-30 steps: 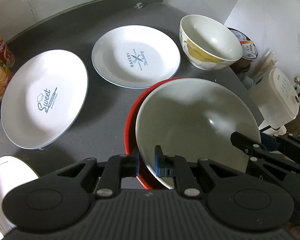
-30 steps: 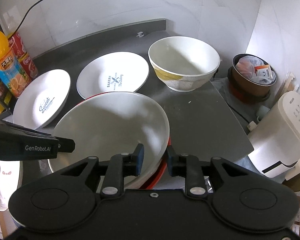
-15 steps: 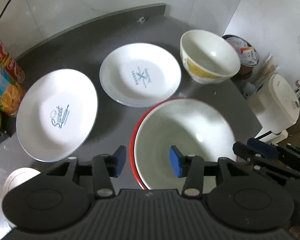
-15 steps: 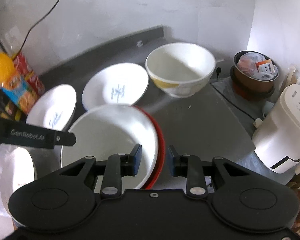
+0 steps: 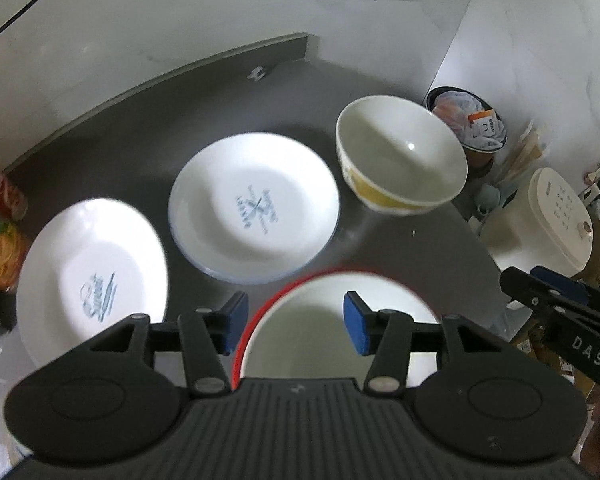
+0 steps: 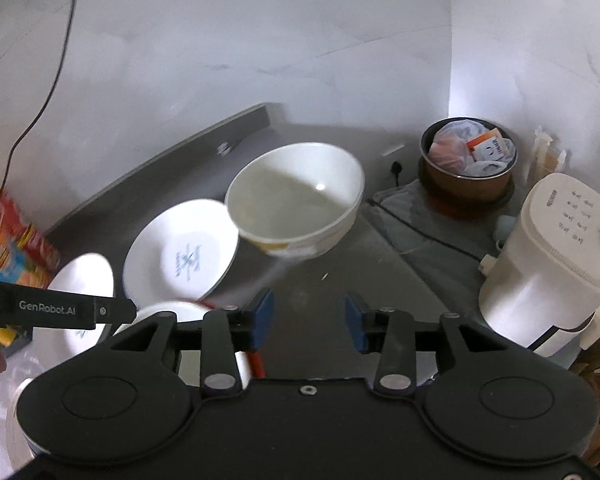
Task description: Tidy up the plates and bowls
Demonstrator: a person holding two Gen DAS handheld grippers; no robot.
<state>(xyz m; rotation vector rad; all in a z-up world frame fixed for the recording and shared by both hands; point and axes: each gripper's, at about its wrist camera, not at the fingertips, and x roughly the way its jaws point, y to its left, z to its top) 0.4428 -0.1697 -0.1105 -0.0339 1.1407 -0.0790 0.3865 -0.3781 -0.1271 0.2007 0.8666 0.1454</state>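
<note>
With both your left gripper (image 5: 294, 326) and right gripper (image 6: 306, 326) spread empty, a careless reach risked tipping the yellow-banded bowl (image 5: 400, 160).

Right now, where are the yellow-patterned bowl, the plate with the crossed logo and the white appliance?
yellow-patterned bowl (image 5: 400, 160): left wrist view, inner wall.
plate with the crossed logo (image 5: 256, 208): left wrist view, printed centre.
white appliance (image 6: 548, 256): right wrist view, side of body.

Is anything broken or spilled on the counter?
No, nothing looks broken or spilled. The white bowl sits neatly inside the red bowl, the yellow-patterned bowl stands upright, and the two white plates lie flat. The picture is blurry, so tiny chips would not show.
</note>
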